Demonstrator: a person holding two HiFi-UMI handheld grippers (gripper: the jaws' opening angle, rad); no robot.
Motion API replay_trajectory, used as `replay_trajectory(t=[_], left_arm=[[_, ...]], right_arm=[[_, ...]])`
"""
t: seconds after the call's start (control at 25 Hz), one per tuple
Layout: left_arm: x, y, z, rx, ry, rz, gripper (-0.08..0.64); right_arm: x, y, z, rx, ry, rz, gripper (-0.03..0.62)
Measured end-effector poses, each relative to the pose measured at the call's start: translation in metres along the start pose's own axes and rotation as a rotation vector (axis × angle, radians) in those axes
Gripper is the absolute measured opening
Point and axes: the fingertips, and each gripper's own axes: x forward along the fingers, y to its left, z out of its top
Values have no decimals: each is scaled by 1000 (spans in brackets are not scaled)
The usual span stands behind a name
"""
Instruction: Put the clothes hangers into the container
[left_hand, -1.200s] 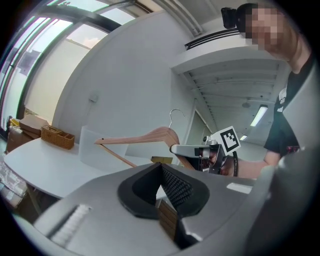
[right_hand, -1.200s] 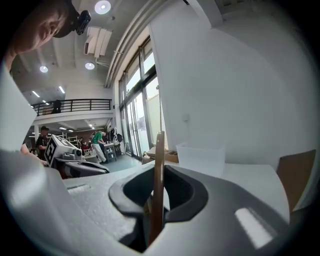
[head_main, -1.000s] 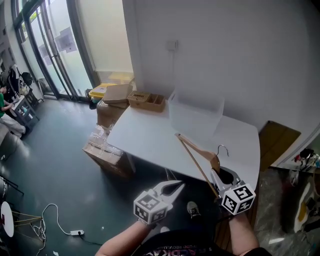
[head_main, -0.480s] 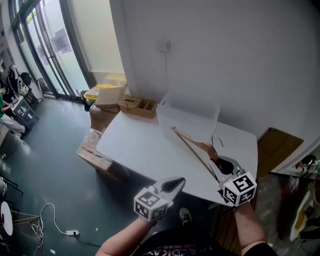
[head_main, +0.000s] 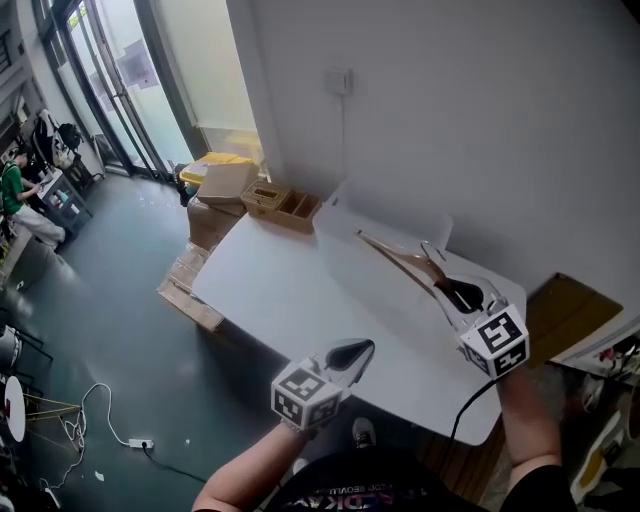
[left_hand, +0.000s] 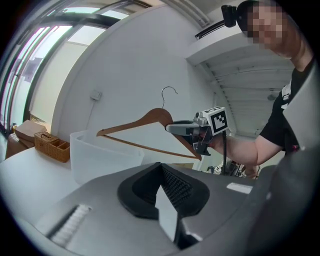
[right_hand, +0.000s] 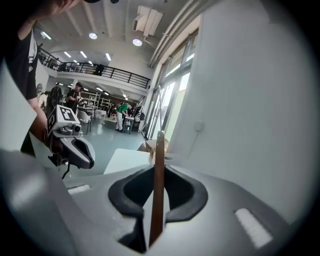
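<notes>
**hanger held over the container, long axis pointing away from the right gripper**

the right gripper (right_hand: 159, 197) is seen pressed onto the wooden hanger (right_hand: 158, 170), which is pinched edge-on between the dark pads. the hold is taken at one shoulder end, where the sloping arm and the lower bar meet. from the jaws the hanger (head_main: 400, 262) runs forward and to the left, toward the wall, with its wire hook turned up. its long axis is laid across the open top of the clear container (head_main: 332, 216), which stands at the far side of the white table (head_main: 290, 295).

in the left gripper view the hanger's lower bar is seen just above the near rim of the container (left_hand: 97, 157), apart from it, so the hanger is judged to be not yet inside. the coming move is judged to turn on this: the container lies straight below and ahead of the held piece, so lowering along the same line should be enough, provided the far tip is kept clear of the rim.

the left gripper (head_main: 348, 354) is held low over the table's near edge, well apart from the container, with its jaws brought together on nothing. the right gripper is the nearer one.
</notes>
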Motion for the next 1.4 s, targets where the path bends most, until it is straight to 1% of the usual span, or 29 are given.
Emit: replay_trajectory(t=[0.16, 0.28, 0.56, 0.76, 1.0, 1.2, 1.4], left_arm=[[18, 14, 7, 0, -9, 45, 6], [37, 26, 8, -2, -6, 75, 6], [73, 48, 8, -36, 16, 115, 6], [88, 63, -1, -44, 46, 147, 6], [92, 78, -10, -81, 60, 185, 6], [90, 91, -19, -101, 76, 212, 6], [85, 106, -26, -124, 90, 239, 6]], right_arm=[[28, -26, 5, -158, 41, 66, 58], [55, -44, 0, -276, 74, 111, 58], [120, -72, -23, -465, 152, 242, 58], [163, -73, -43, -592, 194, 348, 58], [204, -63, -72, -786, 235, 451, 58], [231, -57, -93, -864, 211, 504, 58], [257, -51, -105, -863, 187, 528, 58]])
